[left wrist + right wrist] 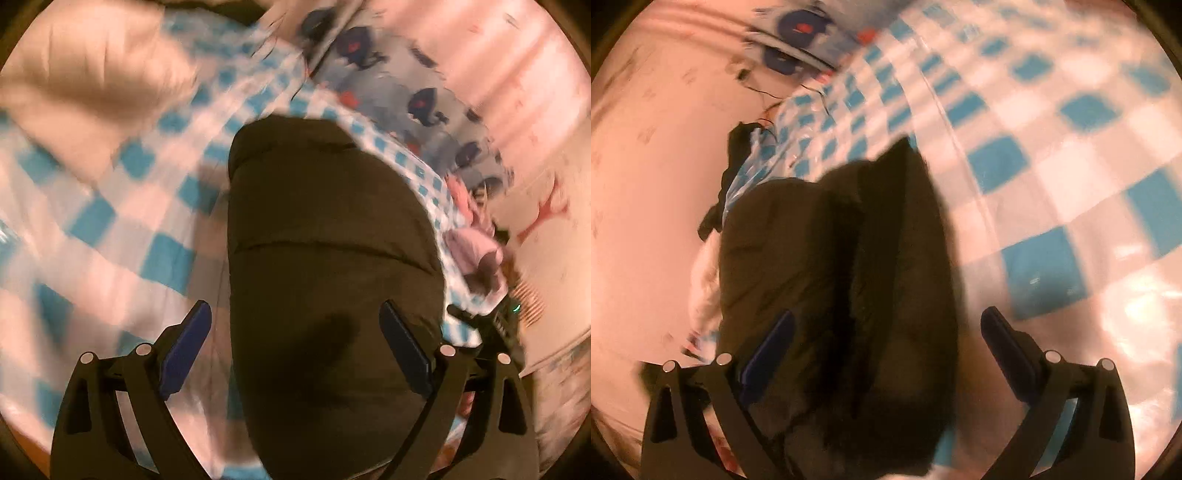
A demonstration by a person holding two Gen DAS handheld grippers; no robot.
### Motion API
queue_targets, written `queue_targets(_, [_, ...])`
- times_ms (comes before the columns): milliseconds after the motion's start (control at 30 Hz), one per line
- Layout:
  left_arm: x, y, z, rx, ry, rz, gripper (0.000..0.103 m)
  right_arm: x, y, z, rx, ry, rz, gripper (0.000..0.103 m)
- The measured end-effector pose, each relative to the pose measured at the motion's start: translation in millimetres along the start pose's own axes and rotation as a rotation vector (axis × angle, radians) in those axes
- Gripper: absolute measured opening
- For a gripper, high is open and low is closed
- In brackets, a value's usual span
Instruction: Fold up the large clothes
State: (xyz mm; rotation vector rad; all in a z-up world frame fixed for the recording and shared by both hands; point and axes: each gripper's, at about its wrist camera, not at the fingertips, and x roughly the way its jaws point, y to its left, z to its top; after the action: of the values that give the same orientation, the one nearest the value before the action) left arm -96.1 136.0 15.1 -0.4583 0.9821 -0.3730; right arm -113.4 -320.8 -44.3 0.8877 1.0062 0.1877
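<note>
A dark olive padded garment (325, 258) lies folded into a long bundle on a blue-and-white checked sheet (122, 229). My left gripper (295, 310) hovers over its near end, open, with one finger on either side of the bundle. In the right wrist view the same dark garment (842, 280) shows two thick folds side by side. My right gripper (886, 317) is open above it, its left finger (772, 343) over the cloth and its right finger (1008, 350) over the sheet (1052, 155). Both views are blurred by motion.
A beige pillow (92, 81) lies at the far left. A pale blue cloth with dark printed shapes (406, 85) and a small pink item (476, 247) lie along the sheet's edge by a pink wall (517, 74). Thin wires (768, 96) and a black cloth (735, 147) lie by the sheet's edge.
</note>
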Motion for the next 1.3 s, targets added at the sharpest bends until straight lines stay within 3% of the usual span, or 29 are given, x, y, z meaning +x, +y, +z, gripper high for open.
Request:
queue_targets(100, [38.7, 3.6, -5.7, -0.025, 0.113, -0.103, 0.088, 37.2, -6.8, -5.8, 0.097, 0.13, 0.133, 0.097])
queue_targets(333, [2.8, -41.7, -30.8, 0.173, 0.113, 0.0, 0.088, 49.7, 14.0, -43.3, 0.056, 0.224, 0.278, 0.097])
queue_targets(433, [1.2, -40.8, -44.3, 0.229, 0.143, 0.113, 0.089, 41.8, 6.3, -45.9, 0.005, 0.212, 0.204, 0.096])
queue_targets(500, [-5.5, -37.8, -46.1, 0.221, 0.117, 0.176, 0.089, 19.4, 0.5, -45.2, 0.0, 0.132, 0.141, 0.096])
queue_targets(633, [-49.7, -56.9, -59.1, 0.27, -0.047, 0.347, 0.089, -42.7, 25.7, -62.9, -0.182, -0.071, -0.033, 0.096])
queue_targets(700, [-69.2, -74.8, -71.9, 0.315, -0.101, 0.387, 0.09, -70.8, 51.2, -85.0, -0.306, -0.149, -0.106, 0.096])
queue_targets(867, [-98.1, -108.3, -98.0, 0.379, -0.131, 0.401, 0.091, -95.3, 99.8, -139.0, -0.452, -0.189, -0.265, 0.096])
queue_targets(1133, [-121.0, -129.1, -140.3, 0.432, -0.079, 0.391, 0.092, -101.7, 133.2, -198.9, -0.541, -0.184, -0.32, 0.096])
queue_targets(1300, [-130.3, -126.4, -142.7, 0.418, -0.084, 0.392, 0.092, -102.0, 146.4, -209.1, -0.567, -0.177, -0.359, 0.096])
